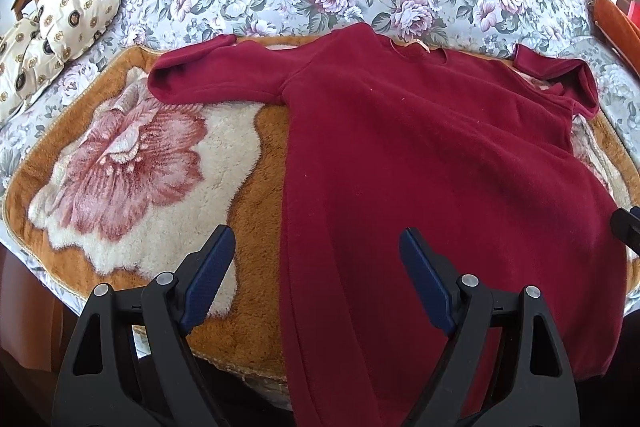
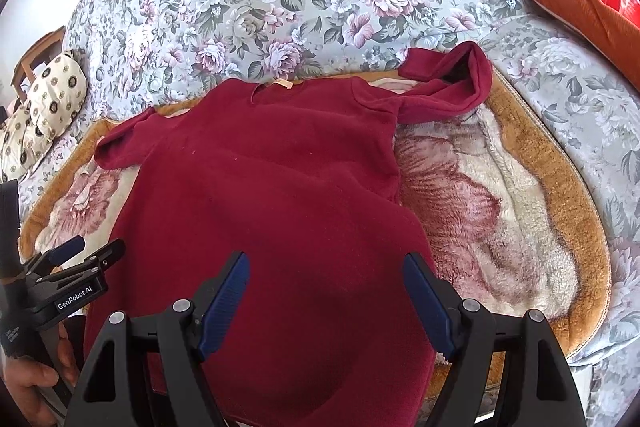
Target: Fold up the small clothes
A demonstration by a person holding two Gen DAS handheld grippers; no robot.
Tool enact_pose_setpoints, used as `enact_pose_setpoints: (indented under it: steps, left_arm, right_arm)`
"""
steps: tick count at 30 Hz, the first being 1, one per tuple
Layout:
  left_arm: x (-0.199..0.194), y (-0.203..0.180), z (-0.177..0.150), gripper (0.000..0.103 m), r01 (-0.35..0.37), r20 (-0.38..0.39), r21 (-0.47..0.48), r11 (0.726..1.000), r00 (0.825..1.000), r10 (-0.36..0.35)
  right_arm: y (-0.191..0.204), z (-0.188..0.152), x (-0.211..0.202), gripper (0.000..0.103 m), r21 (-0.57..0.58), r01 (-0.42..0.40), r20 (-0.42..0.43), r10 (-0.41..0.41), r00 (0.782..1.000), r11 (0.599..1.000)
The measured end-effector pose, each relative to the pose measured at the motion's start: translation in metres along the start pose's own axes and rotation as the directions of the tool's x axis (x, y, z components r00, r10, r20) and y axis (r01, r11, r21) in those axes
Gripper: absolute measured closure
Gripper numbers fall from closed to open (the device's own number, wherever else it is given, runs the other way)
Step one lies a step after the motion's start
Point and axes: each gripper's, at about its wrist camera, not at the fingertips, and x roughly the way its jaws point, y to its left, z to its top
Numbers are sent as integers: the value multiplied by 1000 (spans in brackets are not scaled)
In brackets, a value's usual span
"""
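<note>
Nearest my lenses, both the left gripper and the right gripper hang with jaws spread wide and empty over the hem end of the dark red long-sleeved fleece garment, which lies flat on the tan plush blanket with a pink flower. Its long axis runs from 6 to 12 o'clock, neckline pointing to 12, sleeves out toward 10 and 2. I judge the sleeves should fold inward first, so I would pinch each cuff cleanly and catch only one layer.

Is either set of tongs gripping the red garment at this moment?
No: the left tongs and the right tongs both stand wide open above the red garment, with no fabric pinched between them.
</note>
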Motion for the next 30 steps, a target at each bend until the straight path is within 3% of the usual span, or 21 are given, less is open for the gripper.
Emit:
enact_pose_setpoints:
  steps: [17, 30]
  left_arm:
    - [7, 6, 16, 18, 3, 13, -15, 1000, 1000, -3]
    - [35, 39, 51, 18, -13, 16, -116, 993, 1000, 15]
  right_arm:
    - [18, 27, 17, 26, -19, 10, 3, -10, 1000, 1000]
    - [68, 66, 56, 26, -91, -24, -5, 23, 1000, 996]
